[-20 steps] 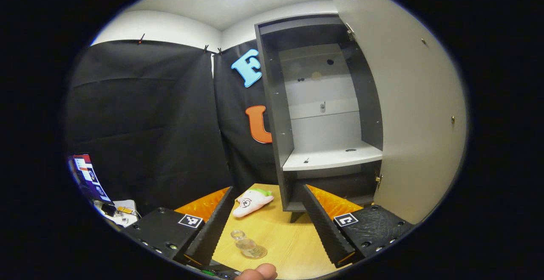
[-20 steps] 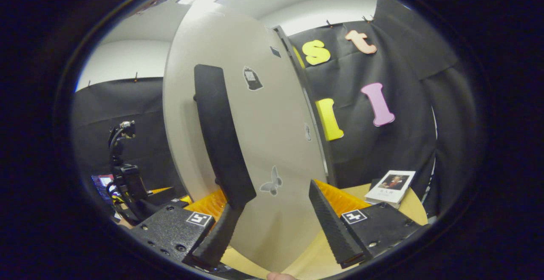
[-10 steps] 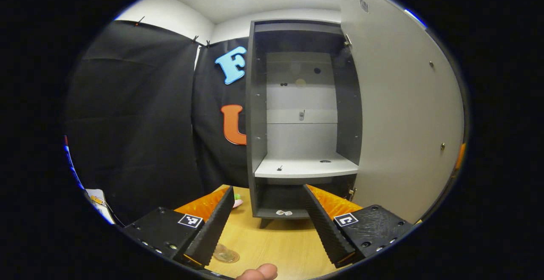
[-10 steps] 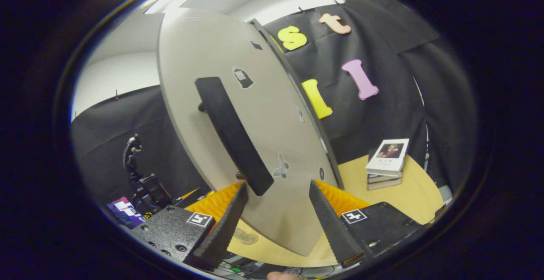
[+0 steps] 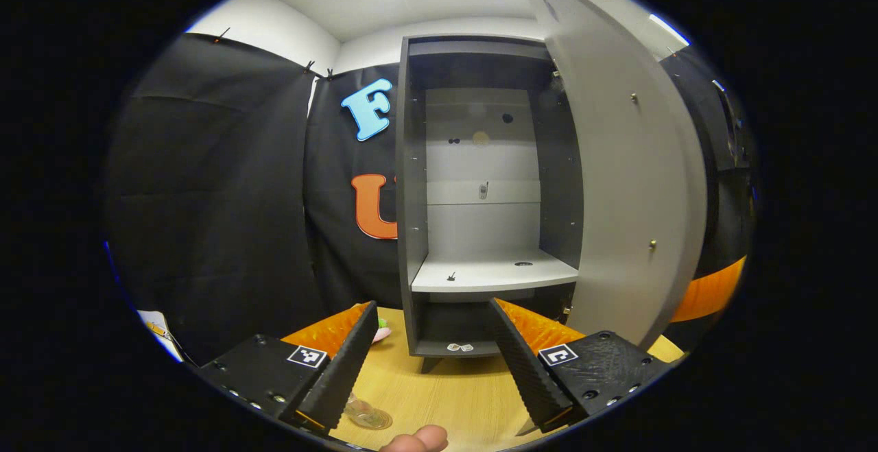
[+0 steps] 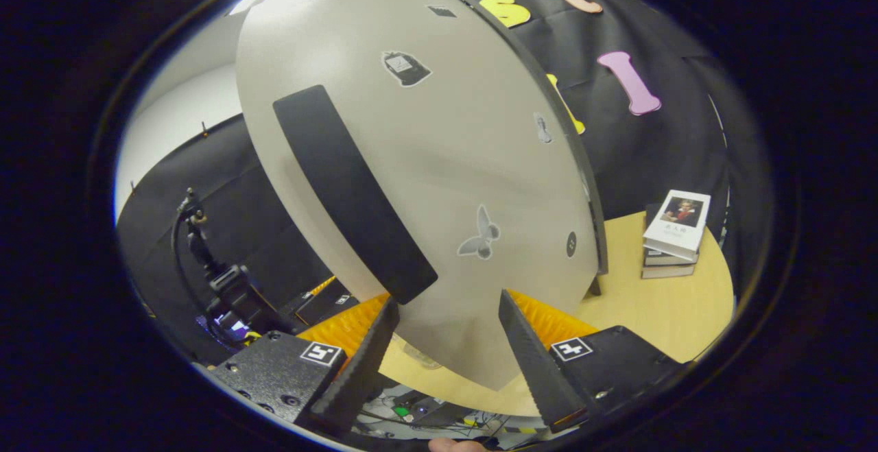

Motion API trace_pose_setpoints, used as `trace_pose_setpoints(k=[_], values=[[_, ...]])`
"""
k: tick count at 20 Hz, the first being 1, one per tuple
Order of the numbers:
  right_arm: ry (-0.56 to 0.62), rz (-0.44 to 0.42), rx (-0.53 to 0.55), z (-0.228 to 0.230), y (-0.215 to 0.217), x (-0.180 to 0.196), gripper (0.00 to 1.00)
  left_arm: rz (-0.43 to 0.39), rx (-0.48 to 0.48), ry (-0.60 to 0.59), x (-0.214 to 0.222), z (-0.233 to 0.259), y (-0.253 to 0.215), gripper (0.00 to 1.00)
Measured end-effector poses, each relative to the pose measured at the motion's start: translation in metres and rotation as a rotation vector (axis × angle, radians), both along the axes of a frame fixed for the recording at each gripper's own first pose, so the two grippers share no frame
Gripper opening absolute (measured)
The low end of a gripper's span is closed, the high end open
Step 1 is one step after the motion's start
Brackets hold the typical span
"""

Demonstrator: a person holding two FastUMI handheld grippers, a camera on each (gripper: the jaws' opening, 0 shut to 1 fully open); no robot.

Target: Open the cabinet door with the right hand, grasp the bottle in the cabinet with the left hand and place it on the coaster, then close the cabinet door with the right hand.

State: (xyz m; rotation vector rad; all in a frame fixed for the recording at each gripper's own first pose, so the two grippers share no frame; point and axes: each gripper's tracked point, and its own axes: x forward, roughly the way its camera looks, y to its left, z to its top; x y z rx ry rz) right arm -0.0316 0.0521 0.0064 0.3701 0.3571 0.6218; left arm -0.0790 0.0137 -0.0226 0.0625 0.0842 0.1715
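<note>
The grey cabinet (image 5: 411, 184) stands open on the wooden table, and its white shelf (image 5: 490, 275) is bare. Its pale door (image 5: 617, 184) hangs part-way swung at the right. A small clear bottle (image 5: 362, 412) stands on a round coaster low in the left gripper view, beside one finger of my left gripper (image 5: 429, 370), which is open and holds nothing. In the right gripper view the door's outer face (image 6: 446, 150) with its long black handle (image 6: 350, 191) is close in front. My right gripper (image 6: 446, 363) is open, with the door's lower edge between its fingers and the handle's end near one fingertip.
A stack of books (image 6: 675, 232) sits on the round table (image 6: 651, 308) to the right of the door. A bit of a plush toy (image 5: 381, 333) lies left of the cabinet's foot. A dark rig with a cable (image 6: 230, 287) stands left of the door.
The door has swung further toward the cabinet, and its outer face has come closer to the right gripper. The left gripper drew back from the bottle, which slid to that view's lower left.
</note>
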Motion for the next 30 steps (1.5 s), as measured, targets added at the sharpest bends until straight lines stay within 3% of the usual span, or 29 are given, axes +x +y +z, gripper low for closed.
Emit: trace_pose_setpoints(k=[6, 7, 12, 15, 16, 21, 26, 27, 30], values=[[-0.016, 0.113, -0.042, 0.003, 0.04, 0.034, 0.96, 0.001, 0.0, 0.033, -0.015, -0.007, 0.009, 0.96], [-0.026, 0.128, -0.051, 0.003, 0.048, 0.04, 1.0, -0.007, 0.004, 0.026, -0.015, -0.006, 0.009, 0.96], [-0.01, 0.182, -0.085, 0.004, 0.077, 0.065, 0.96, -0.035, 0.078, 0.014, -0.023, -0.003, 0.014, 0.96], [0.022, 0.178, -0.068, 0.006, 0.08, 0.079, 0.97, -0.042, 0.067, 0.02, -0.025, -0.006, 0.024, 0.96], [0.031, 0.152, -0.053, 0.006, 0.081, 0.087, 0.97, -0.033, 0.066, 0.015, -0.028, -0.004, 0.031, 0.96], [0.136, -0.201, -0.097, -0.014, 0.046, 0.146, 0.97, -0.025, -0.005, 0.05, -0.045, -0.022, 0.058, 0.96], [-0.067, -0.394, -0.224, 0.007, 0.04, 0.16, 0.99, -0.024, -0.028, 0.033, -0.061, -0.016, 0.086, 0.96], [-0.125, -0.424, -0.25, 0.014, 0.042, 0.158, 0.99, -0.022, -0.021, 0.026, -0.063, -0.014, 0.092, 1.0], [-0.305, -0.454, -0.307, 0.043, 0.053, 0.141, 0.99, -0.055, -0.027, 0.012, -0.06, -0.01, 0.098, 0.96]])
